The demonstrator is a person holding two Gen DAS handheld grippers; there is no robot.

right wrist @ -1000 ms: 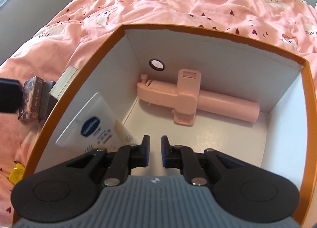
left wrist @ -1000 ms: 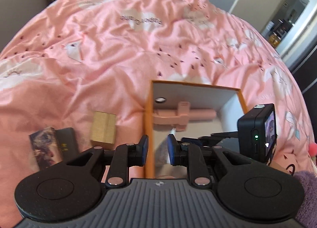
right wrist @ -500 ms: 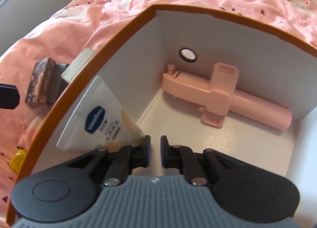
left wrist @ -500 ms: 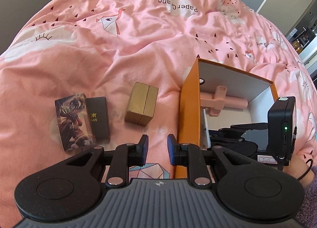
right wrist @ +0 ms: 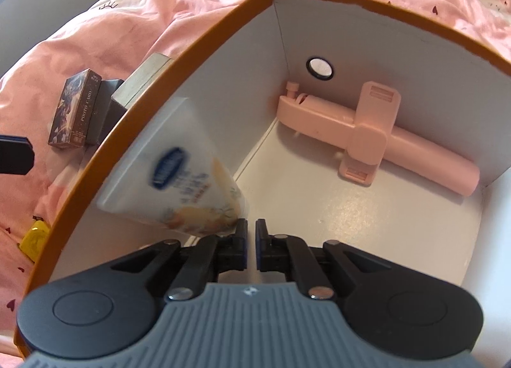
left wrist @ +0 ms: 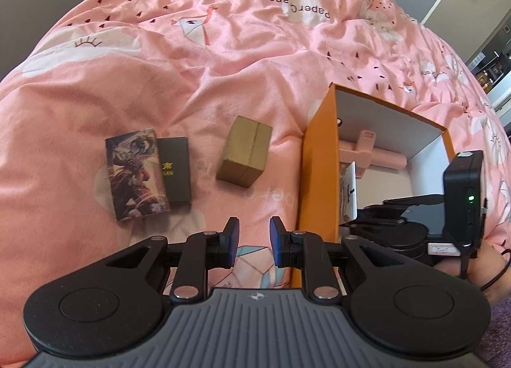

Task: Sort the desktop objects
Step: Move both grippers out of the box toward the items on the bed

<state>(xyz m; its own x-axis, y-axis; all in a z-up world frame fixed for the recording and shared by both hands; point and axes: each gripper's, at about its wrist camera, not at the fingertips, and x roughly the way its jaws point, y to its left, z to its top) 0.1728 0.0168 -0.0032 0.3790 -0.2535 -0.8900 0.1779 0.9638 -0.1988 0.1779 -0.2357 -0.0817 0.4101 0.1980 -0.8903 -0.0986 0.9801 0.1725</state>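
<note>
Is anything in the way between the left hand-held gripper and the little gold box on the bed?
Nothing visible. Only bare pink bedspread lies between the left hand-held gripper and the gold box.

On the bedspread (left wrist: 223, 58) you can read "PaperCrane", printed upside down to you. The picture box (right wrist: 75, 109) says "PHOTO CARD" along its side. The tube's (right wrist: 172, 170) blue logo is too blurred for you to read.

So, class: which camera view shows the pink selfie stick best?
The right wrist view: the pink selfie stick lies whole along the box's far wall. The left wrist view shows only part of it past the orange box wall.
</note>
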